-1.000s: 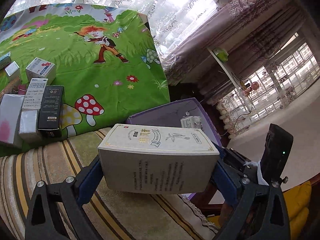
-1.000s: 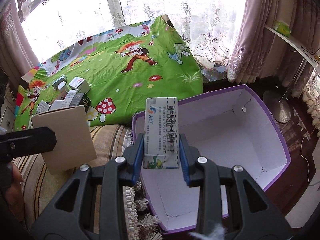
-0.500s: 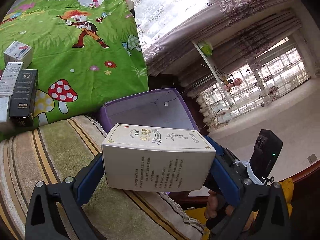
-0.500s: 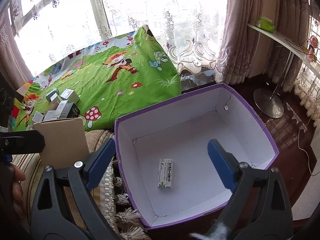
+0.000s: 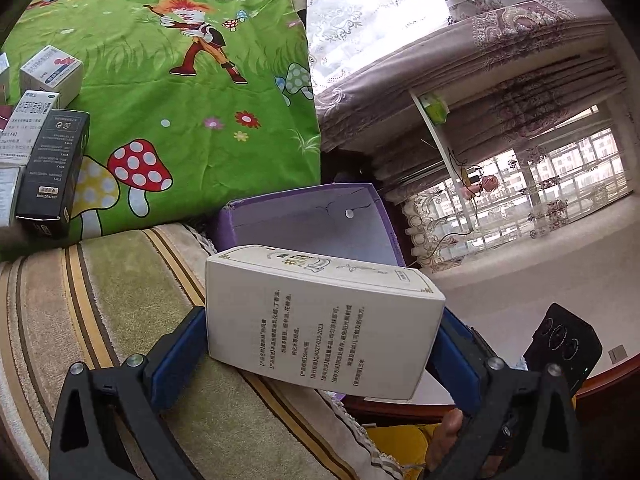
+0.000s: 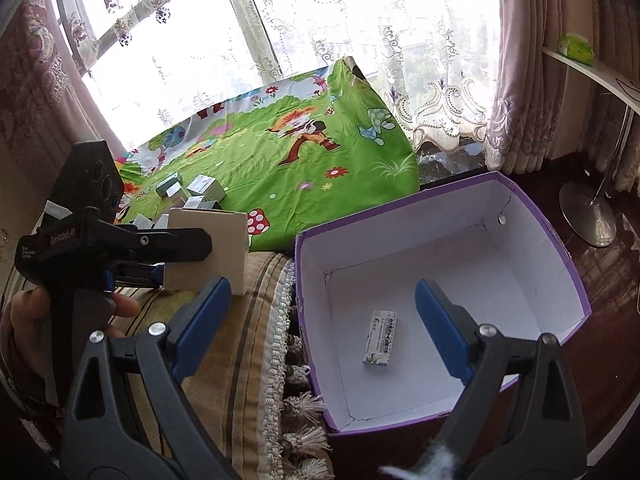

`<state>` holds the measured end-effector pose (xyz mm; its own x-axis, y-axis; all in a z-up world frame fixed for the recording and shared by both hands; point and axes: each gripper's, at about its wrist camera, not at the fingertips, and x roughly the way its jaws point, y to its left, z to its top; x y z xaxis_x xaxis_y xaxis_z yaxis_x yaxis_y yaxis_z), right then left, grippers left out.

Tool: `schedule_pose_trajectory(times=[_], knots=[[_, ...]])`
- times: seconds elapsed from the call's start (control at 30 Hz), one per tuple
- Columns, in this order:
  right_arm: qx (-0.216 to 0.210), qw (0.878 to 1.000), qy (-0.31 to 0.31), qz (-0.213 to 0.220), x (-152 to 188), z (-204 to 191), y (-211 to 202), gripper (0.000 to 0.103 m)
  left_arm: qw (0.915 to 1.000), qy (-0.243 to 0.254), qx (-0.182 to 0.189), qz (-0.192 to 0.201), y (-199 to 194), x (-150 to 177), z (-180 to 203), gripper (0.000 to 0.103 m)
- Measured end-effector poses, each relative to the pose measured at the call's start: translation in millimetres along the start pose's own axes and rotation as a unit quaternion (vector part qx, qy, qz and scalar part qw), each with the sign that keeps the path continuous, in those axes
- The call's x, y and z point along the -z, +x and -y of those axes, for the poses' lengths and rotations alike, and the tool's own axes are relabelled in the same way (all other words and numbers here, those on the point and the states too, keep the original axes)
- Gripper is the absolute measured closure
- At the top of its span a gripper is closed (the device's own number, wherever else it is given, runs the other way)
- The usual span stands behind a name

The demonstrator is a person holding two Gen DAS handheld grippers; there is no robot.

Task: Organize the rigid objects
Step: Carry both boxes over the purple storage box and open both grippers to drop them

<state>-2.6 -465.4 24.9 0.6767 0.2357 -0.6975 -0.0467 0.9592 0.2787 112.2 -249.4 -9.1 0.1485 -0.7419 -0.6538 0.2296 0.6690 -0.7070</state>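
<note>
The white carton [image 5: 320,320], printed w/ small text on its side, sits clamped crosswise in the left claw [image 5: 320,344], both blue pads [image 5: 182,356] tight on its ends. It's held in the air over the striped rug [image 5: 120,320], tilted a bit, w/ the purple box [image 5: 304,224] just beyond it. From the right wrist cam the same carton [image 6: 208,248] shows its plain tan face, left of the box and above the rug's fringed edge [image 6: 280,340].

Inside the purple box [image 6: 560,248], a small medicine pack [image 6: 379,338] lies flat on the white floor, nearer the front-left, apart from all the walls. The right claw [image 6: 320,328] hangs over the box's left wall w/ jaws spread wide, nothing betw. them; one pad is over the rug, the other over the box interior.

Further out, a green cartoon cloth [image 5: 180,92] w/ mushrooms and a red-haired figure lies behind the rug. On its left part, a black carton [image 5: 54,172] lies beside several white packs [image 5: 52,72], some touching each other. Same cluster shows small in the right cam [image 6: 200,192].

Lace curtains [image 6: 320,20] cover the window behind the cloth. A round metal stand base [image 6: 586,214] rests on the dark wood floor right of the box.
</note>
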Motion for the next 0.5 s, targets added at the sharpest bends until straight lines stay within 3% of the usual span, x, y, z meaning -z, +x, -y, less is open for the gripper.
schedule_pose_trajectory(times=[0.1, 0.17, 0.33, 0.5], knots=[[-0.048, 0.997, -0.052, -0.008, 6.3, -23.0, -0.9, 0.008, 0.9997, 0.014, -0.006, -0.017, 9.6, 0.6, 8.1, 0.0], [-0.056, 0.996, -0.076, -0.01, 8.8, -39.5, 5.0, 0.007, 0.9993, 0.026, -0.006, -0.025, 12.0, 3.2, 12.1, 0.0], [0.007, 0.997, -0.057, -0.052, 6.1, -43.3, 42.6, 0.007, 0.9986, 0.03, 0.029, -0.032, 4.2, 8.6, 13.0, 0.0], [0.052, 0.997, -0.006, -0.051, 3.9, -11.8, 42.0, 0.007, 0.9979, 0.05, 0.028, -0.029, -1.6, 12.7, 17.2, 0.0]])
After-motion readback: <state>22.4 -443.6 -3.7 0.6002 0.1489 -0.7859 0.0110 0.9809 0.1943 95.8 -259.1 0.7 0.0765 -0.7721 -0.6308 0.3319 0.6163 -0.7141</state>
